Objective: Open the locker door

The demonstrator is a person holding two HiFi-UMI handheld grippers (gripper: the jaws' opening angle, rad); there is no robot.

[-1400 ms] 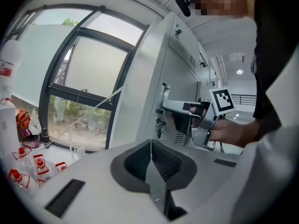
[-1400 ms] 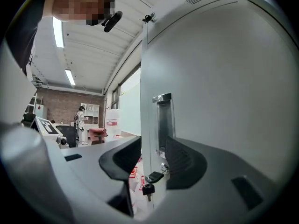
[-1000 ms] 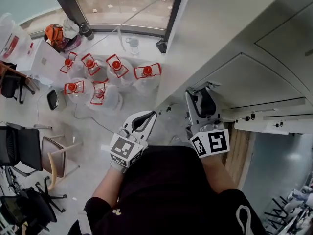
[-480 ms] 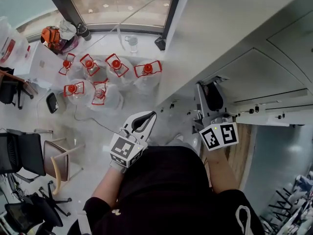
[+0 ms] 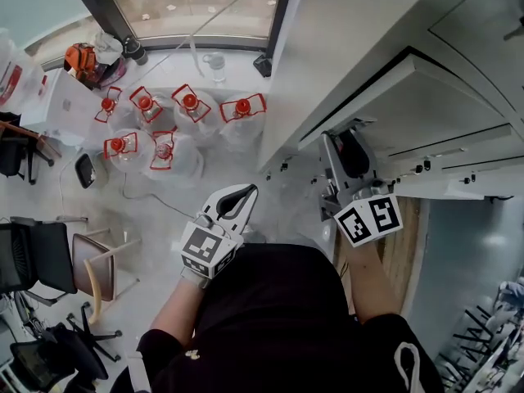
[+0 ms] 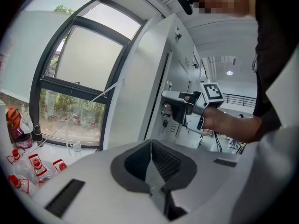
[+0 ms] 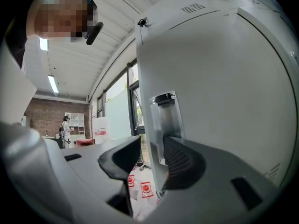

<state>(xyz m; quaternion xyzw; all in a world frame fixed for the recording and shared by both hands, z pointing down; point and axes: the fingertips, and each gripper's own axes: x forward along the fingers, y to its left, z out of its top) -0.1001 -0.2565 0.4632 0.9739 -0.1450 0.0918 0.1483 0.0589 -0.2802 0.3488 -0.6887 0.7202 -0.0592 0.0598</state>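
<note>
The white locker door stands slightly ajar, with a dark gap along its upper edge. My right gripper is at the door's free edge. In the right gripper view the door fills the right side, and its clear handle strip sits between the closing jaws of the right gripper. The right pad lies against the door face and the left finger stands clear of the edge. My left gripper hangs in front of my body, away from the lockers. Its jaws are shut on nothing.
Several big water jugs with red caps stand on the floor by the window. Chairs are at the left. More locker doors with keys lie to the right of the ajar one. A person stands far off.
The right gripper has shifted right and settled at the door's edge. The gap above the door has widened. The left gripper has barely moved.
</note>
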